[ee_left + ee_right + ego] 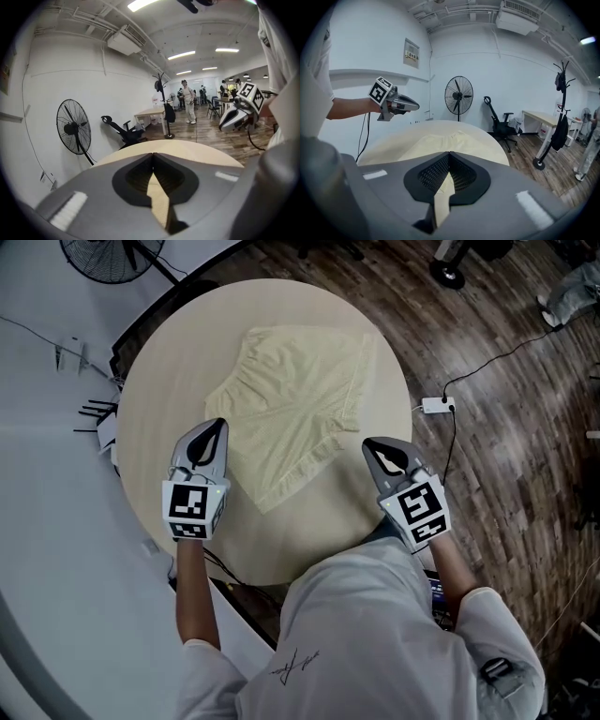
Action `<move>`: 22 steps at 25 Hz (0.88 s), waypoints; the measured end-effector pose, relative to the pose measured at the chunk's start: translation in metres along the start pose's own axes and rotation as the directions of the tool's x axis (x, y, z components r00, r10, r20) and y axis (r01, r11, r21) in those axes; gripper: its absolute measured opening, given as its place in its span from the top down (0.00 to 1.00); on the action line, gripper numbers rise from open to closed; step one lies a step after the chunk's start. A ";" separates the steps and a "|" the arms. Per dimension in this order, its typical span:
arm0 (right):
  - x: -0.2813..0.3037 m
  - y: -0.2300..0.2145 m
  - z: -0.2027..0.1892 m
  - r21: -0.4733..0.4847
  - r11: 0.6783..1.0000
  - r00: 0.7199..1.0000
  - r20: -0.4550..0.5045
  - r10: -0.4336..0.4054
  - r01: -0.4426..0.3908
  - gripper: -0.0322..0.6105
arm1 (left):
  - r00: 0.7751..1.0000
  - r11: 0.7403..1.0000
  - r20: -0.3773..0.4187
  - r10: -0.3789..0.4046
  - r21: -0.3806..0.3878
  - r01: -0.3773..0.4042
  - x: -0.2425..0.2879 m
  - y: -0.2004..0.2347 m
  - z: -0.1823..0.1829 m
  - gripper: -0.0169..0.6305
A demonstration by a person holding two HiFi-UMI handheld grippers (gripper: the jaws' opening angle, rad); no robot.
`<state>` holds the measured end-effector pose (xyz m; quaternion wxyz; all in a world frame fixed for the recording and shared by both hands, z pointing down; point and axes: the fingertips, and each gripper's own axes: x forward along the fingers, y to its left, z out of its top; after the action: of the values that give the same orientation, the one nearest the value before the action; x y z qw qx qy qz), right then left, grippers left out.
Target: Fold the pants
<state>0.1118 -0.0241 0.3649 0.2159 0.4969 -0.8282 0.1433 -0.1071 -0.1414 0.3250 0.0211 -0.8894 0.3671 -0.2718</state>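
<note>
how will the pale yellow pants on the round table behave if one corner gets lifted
Likely floppy: the pants lie flat with soft wrinkles, so a lifted corner would probably drape and drag the rest. Probably light, as the fabric looks thin. They may slide on the smooth table.

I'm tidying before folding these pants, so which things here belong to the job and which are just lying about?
Job: pants, round table, left gripper, right gripper.
Lying about: floor fan, white adapter, office chair, coat stand.
</note>
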 end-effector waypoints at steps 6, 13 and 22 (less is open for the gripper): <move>0.030 -0.027 -0.002 0.037 0.999 0.999 -0.033 0.034 -0.033 0.96 | 0.998 1.000 -0.059 -0.002 -0.014 0.001 0.036 0.014 -0.017 0.91; 0.057 -0.060 -0.007 0.065 0.997 0.997 -0.071 0.043 -0.038 0.96 | 0.992 1.000 -0.122 -0.015 -0.004 0.015 0.084 0.024 -0.035 0.91; 0.092 -0.099 -0.013 0.126 0.992 0.995 -0.089 0.040 -0.028 0.96 | 0.980 0.999 -0.199 -0.018 0.040 0.026 0.132 0.056 -0.062 0.91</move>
<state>0.1640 -0.1339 0.4239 0.2194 0.4882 -0.8153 0.2210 -0.0972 -0.2592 0.4265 0.0002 -0.8612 0.3515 -0.3670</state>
